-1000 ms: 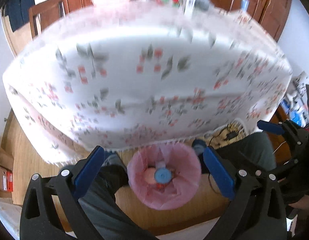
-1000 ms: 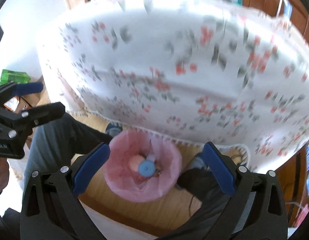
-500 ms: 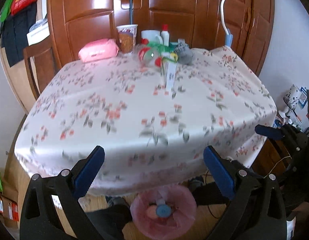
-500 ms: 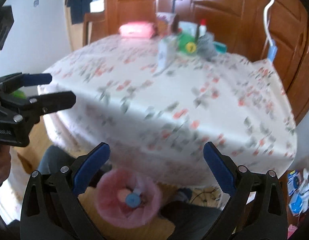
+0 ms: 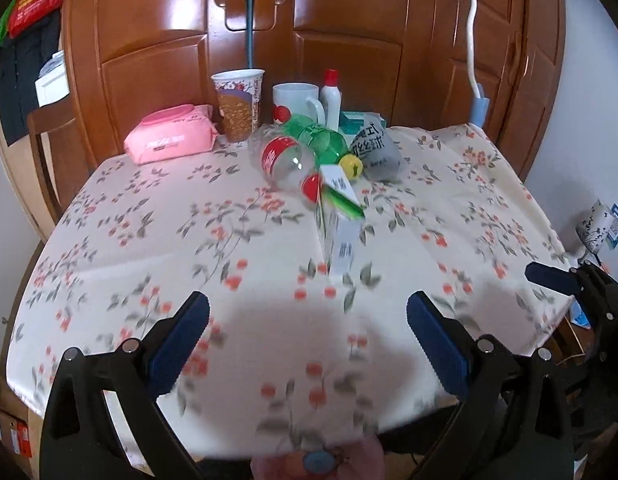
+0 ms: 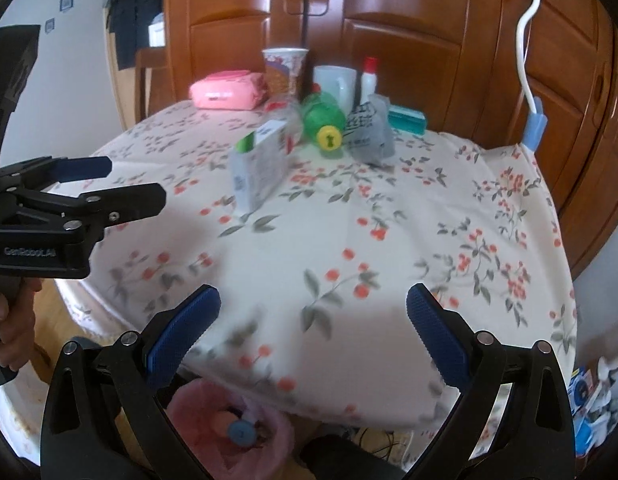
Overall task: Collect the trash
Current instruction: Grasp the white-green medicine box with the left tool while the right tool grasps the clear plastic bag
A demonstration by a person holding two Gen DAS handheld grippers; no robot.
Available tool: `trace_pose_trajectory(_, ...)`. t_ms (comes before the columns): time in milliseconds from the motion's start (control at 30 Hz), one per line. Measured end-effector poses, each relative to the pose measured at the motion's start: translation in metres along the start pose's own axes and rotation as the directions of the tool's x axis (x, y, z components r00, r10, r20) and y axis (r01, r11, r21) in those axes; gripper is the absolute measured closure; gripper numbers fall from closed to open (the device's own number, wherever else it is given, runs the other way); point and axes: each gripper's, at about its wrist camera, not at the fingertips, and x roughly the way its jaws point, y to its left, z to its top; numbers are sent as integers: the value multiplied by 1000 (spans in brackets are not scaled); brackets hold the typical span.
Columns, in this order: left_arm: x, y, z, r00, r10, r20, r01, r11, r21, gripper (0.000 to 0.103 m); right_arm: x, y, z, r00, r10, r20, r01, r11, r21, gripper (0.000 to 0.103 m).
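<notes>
Now both grippers, left (image 5: 308,322) and right (image 6: 313,314), are held open and empty; the box (image 5: 341,216) is seen mid-frame, standing tall; neither is clearly nearer.

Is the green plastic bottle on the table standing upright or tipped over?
Tipped over. The green plastic bottle lies on its side on the floral tablecloth, its yellow cap facing the camera, beside the grey pouch.

Clear bottle (image 5: 283,158): red label and cap, on its side, far centre.
Green bottle (image 5: 323,142): yellow cap, lying beside it.
White carton (image 5: 341,220): upright, nearer.
Grey pouch (image 5: 377,148): far right.
</notes>
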Motion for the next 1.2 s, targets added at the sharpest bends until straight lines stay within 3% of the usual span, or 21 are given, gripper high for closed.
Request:
trace_pose_trajectory(400,76,-13,34,999,34,-33,-35,999,-4,7,41,-31,22,1000,5,-25,-5,1000,15,6)
trace_pose_trajectory(533,89,-17,38,998,42,-43,-42,999,9,18,49,-37,26,999,8,-31,-7,1000,18,6)
trace_pose_trajectory(700,97,-16,42,998,55,-41,-55,998,11,23,56,-40,29,999,9,-36,-9,1000,18,6)
trace_pose_trajectory(767,99,-14,43,997,57,-44,-57,998,9,33,58,-40,30,999,9,-39,-9,1000,16,6)
trace_pose_trajectory(900,105,-11,43,997,58,-51,-58,998,7,40,62,-40,32,999,10,-42,-10,1000,16,6)
trace_pose_trajectory(1067,107,-9,43,996,69,-54,-68,998,17,81,68,-39,38,999,12,-46,-12,1000,15,6)
trace_pose_trajectory(1200,105,0,41,995,81,-53,-80,997,16,84,74,-40,46,999,14,-43,-13,1000,12,6)
